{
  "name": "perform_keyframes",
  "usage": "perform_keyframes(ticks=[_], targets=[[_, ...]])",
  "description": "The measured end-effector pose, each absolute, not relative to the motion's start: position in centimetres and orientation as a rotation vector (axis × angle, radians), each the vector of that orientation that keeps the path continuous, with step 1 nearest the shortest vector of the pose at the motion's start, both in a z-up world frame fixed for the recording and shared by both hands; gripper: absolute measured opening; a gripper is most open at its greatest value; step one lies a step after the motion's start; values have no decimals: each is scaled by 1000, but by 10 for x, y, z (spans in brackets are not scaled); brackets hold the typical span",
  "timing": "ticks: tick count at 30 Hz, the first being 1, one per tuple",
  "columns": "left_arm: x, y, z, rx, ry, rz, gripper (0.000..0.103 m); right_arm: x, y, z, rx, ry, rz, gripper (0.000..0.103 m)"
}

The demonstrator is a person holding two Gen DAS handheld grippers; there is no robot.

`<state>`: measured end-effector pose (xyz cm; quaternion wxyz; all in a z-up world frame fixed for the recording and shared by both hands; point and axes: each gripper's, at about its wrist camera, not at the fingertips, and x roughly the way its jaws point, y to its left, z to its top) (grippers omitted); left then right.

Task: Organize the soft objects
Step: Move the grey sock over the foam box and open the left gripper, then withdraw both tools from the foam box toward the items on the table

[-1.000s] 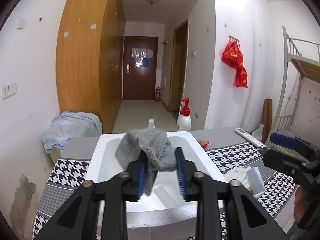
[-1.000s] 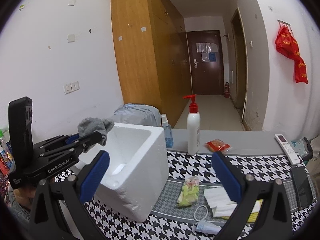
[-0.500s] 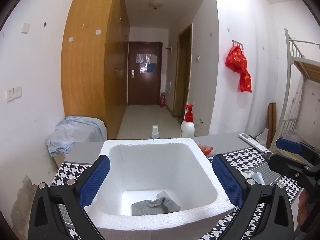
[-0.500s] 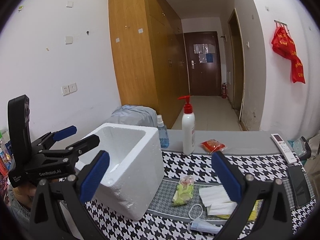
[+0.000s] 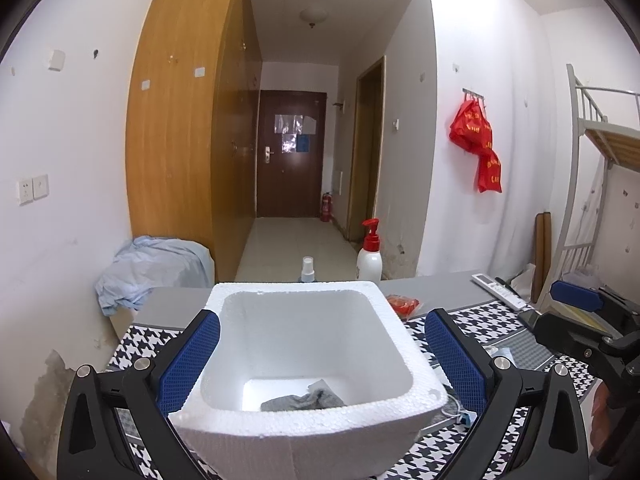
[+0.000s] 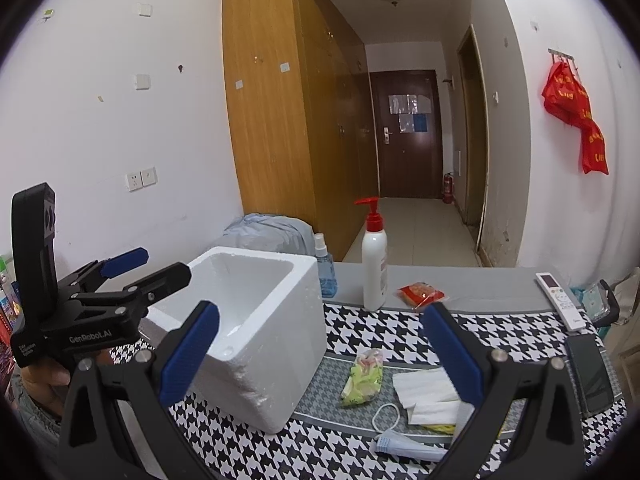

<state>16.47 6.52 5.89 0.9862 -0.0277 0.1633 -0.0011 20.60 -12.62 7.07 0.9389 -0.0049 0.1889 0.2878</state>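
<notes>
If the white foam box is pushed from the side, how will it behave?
The foam box is probably very light, holding only a grey cloth, so it would likely slide on the checked mat. Its crumbly corner suggests it dents easily.

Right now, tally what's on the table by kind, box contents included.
Foam box: 1
Grey cloth in the box: 1
Bottles: 2, pump bottle and spray bottle
Snack packets: 2, red and green
Remote: 1
Phone: 1
Folded tissue: 1
Tube: 1
Total: 10
</notes>
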Motion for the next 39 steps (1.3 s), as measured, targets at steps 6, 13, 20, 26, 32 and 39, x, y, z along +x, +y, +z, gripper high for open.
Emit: perform_keyframes(ticks=[6,13,20,26,32,39], targets=[[149,58,65,-55,308,-4,102,195,-132,74,-12,366,592,103],[128,49,70,-53,287,-16,102,178,-140,76,-15,344,592,103],[106,37,76,-44,262,-24,102,160,-150,75,-14,313,595,103],[91,27,78,-33,241,-34,102,148,-157,71,-13,305,596,103],[81,25,73,-35,241,-43,102,137,-165,70,-11,286,590,103],[70,20,66,-33,242,-56,102,126,-165,62,-26,277,592,103]])
